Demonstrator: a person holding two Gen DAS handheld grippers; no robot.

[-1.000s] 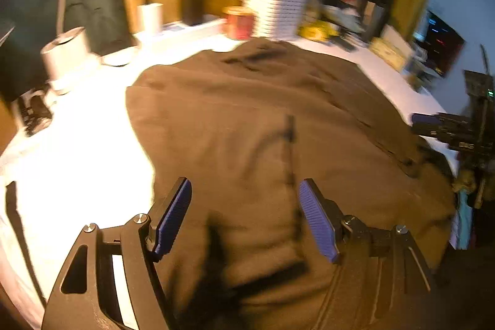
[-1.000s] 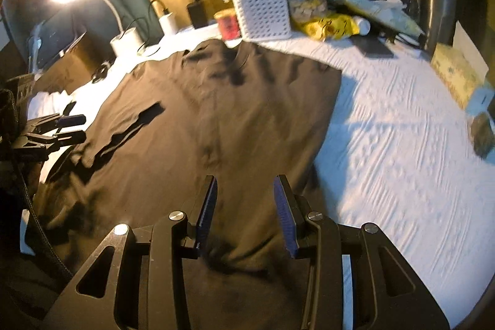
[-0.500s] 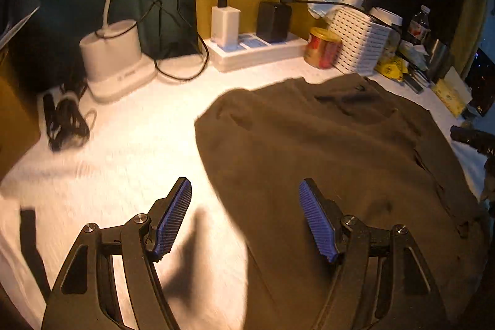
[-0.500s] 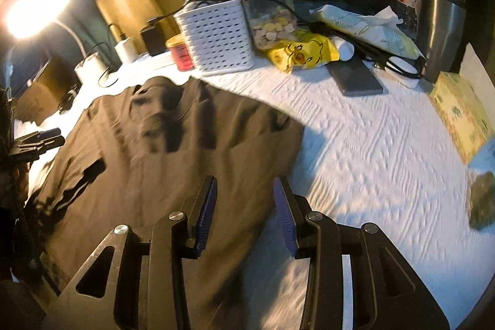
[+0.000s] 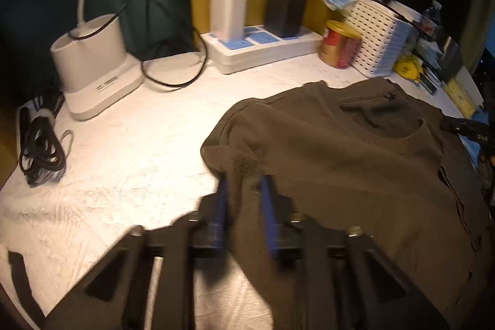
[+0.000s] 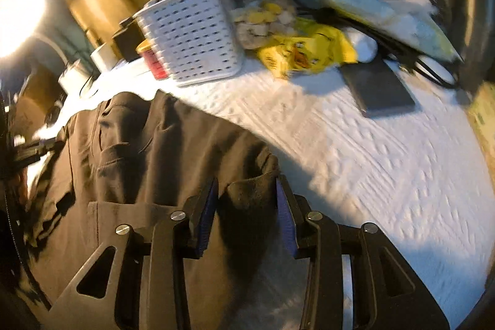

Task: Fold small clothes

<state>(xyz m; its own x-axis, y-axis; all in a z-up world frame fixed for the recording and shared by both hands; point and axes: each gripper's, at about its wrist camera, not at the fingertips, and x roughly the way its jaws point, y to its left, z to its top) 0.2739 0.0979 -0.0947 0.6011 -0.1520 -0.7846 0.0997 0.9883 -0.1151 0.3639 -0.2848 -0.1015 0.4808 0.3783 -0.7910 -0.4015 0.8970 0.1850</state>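
Note:
A dark brown T-shirt [image 5: 355, 163] lies flat on the white textured cover [image 5: 130, 163], collar toward the back. My left gripper [image 5: 244, 194] has closed around a raised fold of the shirt's left shoulder edge; the blue pads are blurred with cloth between them. In the right wrist view the shirt [image 6: 148, 150] fills the left half. My right gripper [image 6: 246, 203] straddles the shirt's right shoulder corner, with a bunch of cloth standing between its pads and a gap on each side.
At the back stand a white lamp base [image 5: 92, 64], a power strip with chargers [image 5: 263, 45], a red tin [image 5: 340, 48] and a white perforated basket [image 6: 191, 36]. A yellow packet [image 6: 303, 51], a phone [image 6: 377, 85] and a coiled black cable [image 5: 40, 150] lie nearby.
Both grippers moved forward from the shirt's hem to its shoulder corners. The left jaws went from wide open to closed on the cloth. The right jaws now stand around the corner.

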